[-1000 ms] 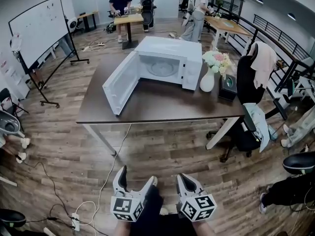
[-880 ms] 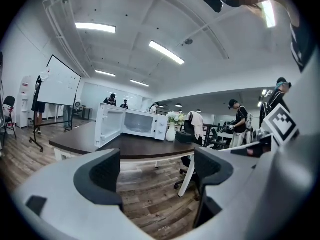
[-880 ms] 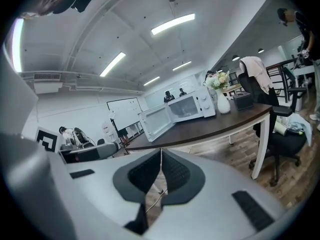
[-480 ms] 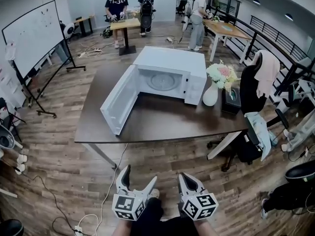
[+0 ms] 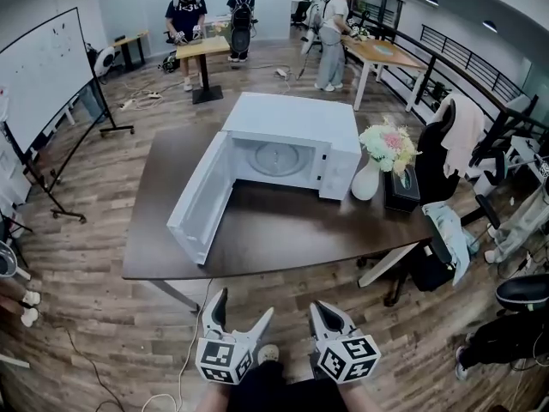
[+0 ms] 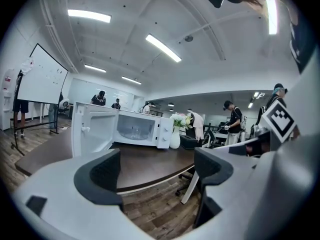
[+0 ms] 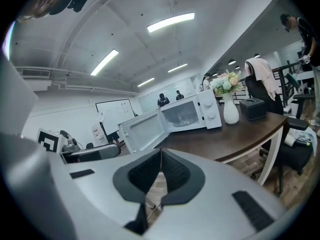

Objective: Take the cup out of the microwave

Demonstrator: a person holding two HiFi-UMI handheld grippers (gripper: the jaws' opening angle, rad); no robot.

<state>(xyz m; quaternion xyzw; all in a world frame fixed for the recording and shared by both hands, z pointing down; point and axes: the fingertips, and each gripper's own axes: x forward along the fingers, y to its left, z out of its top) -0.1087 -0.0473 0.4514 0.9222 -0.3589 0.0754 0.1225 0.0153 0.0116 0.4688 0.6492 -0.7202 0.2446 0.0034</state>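
Microwave boxy, glossy white; table dark wood.

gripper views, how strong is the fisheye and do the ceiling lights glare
Left gripper view: heavy fisheye with black corners; the ceiling light strips are blown white, and the microwave is small but sharp. Right gripper view: same round frame; the table edge bows and the lights glare too. Head view: even light, milder bending at the edges.
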